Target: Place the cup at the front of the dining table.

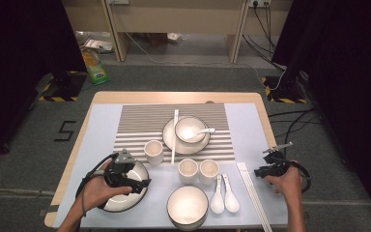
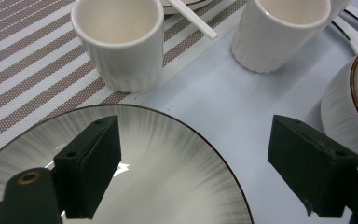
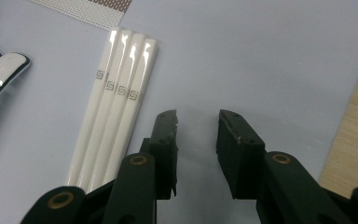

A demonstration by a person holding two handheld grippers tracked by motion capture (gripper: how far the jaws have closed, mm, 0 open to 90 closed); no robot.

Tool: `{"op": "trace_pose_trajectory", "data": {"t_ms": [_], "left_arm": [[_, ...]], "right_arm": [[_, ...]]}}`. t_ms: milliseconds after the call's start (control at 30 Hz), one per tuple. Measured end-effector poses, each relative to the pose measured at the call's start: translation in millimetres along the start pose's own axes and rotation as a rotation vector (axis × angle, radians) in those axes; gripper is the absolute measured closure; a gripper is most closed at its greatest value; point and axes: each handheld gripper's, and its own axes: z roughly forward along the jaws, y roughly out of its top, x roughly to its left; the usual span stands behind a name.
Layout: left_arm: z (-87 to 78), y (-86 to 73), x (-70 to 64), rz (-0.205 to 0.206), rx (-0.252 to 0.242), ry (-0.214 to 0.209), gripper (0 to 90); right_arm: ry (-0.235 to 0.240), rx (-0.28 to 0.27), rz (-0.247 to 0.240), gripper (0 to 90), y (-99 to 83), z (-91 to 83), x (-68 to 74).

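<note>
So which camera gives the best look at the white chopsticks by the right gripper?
The right gripper view: the chopsticks lie side by side, printed marks legible. The high view shows them whole but small.

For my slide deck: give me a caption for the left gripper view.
Open left tool hovering over the rim of a plate, two white cups behind.

Lab: black curtains (image 1: 24, 48), floor hazard tape (image 1: 58, 98), cables (image 1: 290, 121).
</note>
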Motion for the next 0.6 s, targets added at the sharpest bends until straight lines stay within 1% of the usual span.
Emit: {"op": "trace_pose_trajectory", "data": {"t_ms": [267,300,400,500,600], "left_arm": [[-0.5,-9.6,-2.2,0.002,-0.013,0.003,17.0],[-1.4,-12.4,-2.7,0.000,-0.024,0.002,17.0],[-2.8,-17.2,-4.1,-0.004,-0.037,-0.003,16.9],[-3.0,-20.5,-5.9,-0.001,-0.040,-0.006,16.9],[-3.9,-27.8,-9.5,0.014,-0.042,-0.006,16.9]], "right_arm": [[0.002,-0.004,0.006,67.6,-0.8,-0.1,0.2],[0.003,-0.004,0.005,67.6,-0.8,-0.1,0.1],[0.002,-0.004,0.005,67.6,-0.8,-0.1,0.3],[0.003,-0.004,0.006,67.6,-0.9,-0.2,0.1],[0.003,-0.007,0.006,67.6,-1.4,-0.2,-0.1]]}}
